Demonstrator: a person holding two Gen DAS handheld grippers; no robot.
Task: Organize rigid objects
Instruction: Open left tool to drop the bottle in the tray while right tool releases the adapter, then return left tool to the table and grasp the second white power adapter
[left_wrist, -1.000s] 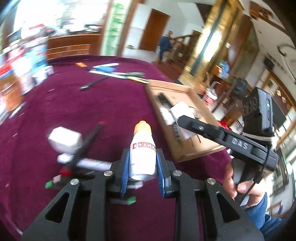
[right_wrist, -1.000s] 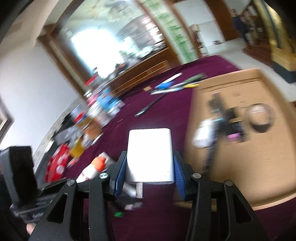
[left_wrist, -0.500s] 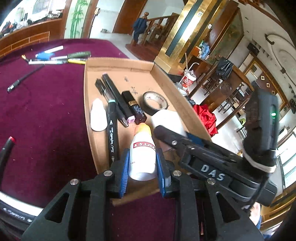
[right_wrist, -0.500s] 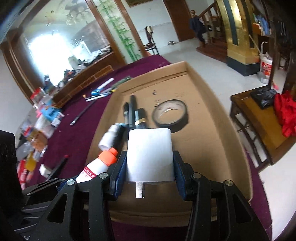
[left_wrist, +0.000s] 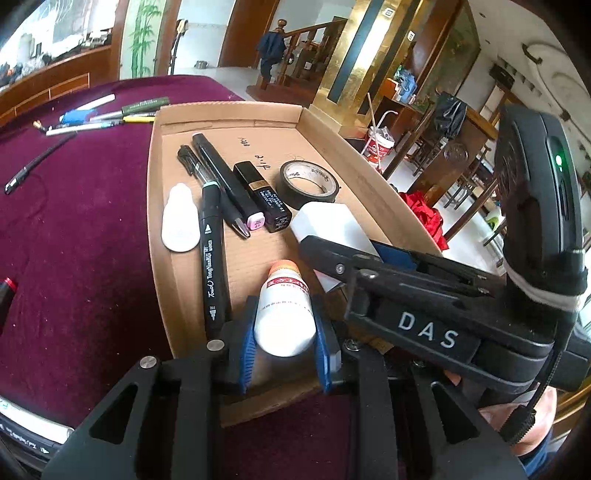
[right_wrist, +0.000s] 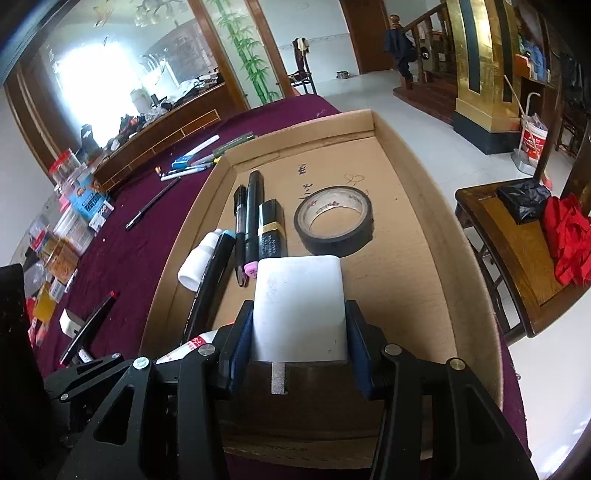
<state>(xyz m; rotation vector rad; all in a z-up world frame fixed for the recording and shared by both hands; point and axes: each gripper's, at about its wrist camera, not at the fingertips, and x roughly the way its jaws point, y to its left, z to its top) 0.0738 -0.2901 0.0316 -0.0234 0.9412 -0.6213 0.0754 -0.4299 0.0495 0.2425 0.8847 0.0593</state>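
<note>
My left gripper (left_wrist: 284, 354) is shut on a white glue bottle (left_wrist: 284, 314) with an orange cap, held over the near end of a cardboard tray (left_wrist: 369, 162). My right gripper (right_wrist: 299, 354) is shut on a white plug adapter (right_wrist: 299, 306), also over the tray (right_wrist: 417, 155), and shows at the right of the left wrist view with the adapter (left_wrist: 332, 221) in it. Inside the tray lie a black tape roll (right_wrist: 334, 219), a black lipstick tube (right_wrist: 272, 234), black markers (left_wrist: 210, 251) and a small white bottle (left_wrist: 179, 221).
Loose pens (left_wrist: 107, 114) and a black pen (left_wrist: 37, 162) lie on the maroon cloth (left_wrist: 81, 229) left of the tray. Boxes and jars (right_wrist: 70, 218) crowd the table's far left. A wooden chair with red cloth (right_wrist: 569, 236) stands right of the table.
Both grippers swung from over the maroon cloth to over the tray, carrying the glue bottle and the adapter; in the last half second they sank a little closer to the tray floor.
</note>
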